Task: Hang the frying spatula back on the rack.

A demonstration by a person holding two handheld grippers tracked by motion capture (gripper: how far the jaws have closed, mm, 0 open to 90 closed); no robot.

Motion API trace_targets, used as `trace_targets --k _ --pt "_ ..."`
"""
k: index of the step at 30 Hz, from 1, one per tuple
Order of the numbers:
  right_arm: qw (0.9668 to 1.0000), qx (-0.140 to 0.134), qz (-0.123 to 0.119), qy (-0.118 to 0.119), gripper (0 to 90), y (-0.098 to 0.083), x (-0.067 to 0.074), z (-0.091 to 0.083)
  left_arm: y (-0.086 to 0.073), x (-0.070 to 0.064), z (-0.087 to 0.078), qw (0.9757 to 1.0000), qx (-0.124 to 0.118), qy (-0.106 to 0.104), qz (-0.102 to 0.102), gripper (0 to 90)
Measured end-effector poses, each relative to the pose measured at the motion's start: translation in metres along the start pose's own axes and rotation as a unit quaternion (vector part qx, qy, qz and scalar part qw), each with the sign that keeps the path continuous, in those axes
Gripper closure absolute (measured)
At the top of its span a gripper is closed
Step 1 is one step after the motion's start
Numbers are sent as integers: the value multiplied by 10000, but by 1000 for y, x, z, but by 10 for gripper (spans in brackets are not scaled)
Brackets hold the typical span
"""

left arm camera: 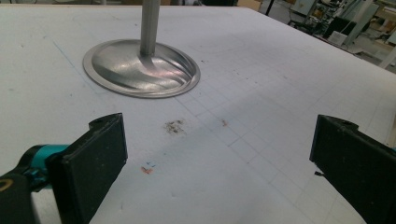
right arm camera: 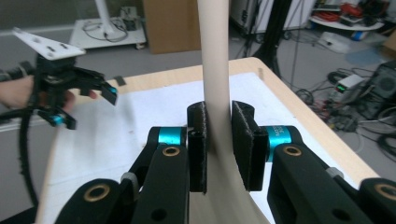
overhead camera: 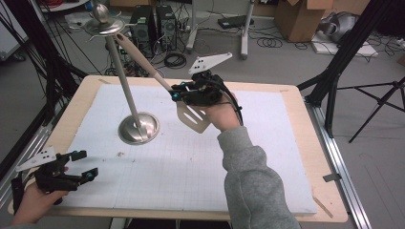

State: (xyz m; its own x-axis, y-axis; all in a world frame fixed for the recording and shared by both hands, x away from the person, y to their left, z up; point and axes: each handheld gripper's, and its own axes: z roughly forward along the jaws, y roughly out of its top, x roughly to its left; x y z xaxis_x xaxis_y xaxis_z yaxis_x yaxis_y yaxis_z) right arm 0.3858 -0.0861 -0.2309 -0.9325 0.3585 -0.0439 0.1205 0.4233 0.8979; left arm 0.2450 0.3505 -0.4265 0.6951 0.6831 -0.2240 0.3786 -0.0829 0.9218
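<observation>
Left tool [overhead camera: 80, 165] agape near stand base [overhead camera: 139, 128]; right tool [overhead camera: 175, 91] clamped on spatula [overhead camera: 192, 116], pole [overhead camera: 123, 80] beside.

matt beige plastic spatula [overhead camera: 191, 112]; polished shiny metal stand [overhead camera: 138, 128]; white gridded paper sheet [overhead camera: 191, 162] on pale smooth wood table [overhead camera: 305, 124]; matt black gripper pads [right arm camera: 247, 144].

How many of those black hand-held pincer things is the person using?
2. The left tool hovers open at the table's near left corner; the right tool is farther back, clamped on a beige spatula handle.
</observation>
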Motion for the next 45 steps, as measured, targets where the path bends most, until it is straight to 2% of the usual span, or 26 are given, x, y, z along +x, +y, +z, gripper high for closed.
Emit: trace_targets --k 9,16,26,45 --pt "9995 59 -211 -232 778 1 5 14 0 0 -2 10000 10 -4 -43 44" --pt "9995 87 -192 -254 781 1 7 23 0 0 -2 10000 3 -8 -28 44" --pt "9999 52 -34 -84 780 -1 5 34 0 0 -1 10000 0 -1 -33 44" --pt "10000 -31 -16 23 777 -4 2 46 -2 -1 -3 10000 23 10 -34 44"
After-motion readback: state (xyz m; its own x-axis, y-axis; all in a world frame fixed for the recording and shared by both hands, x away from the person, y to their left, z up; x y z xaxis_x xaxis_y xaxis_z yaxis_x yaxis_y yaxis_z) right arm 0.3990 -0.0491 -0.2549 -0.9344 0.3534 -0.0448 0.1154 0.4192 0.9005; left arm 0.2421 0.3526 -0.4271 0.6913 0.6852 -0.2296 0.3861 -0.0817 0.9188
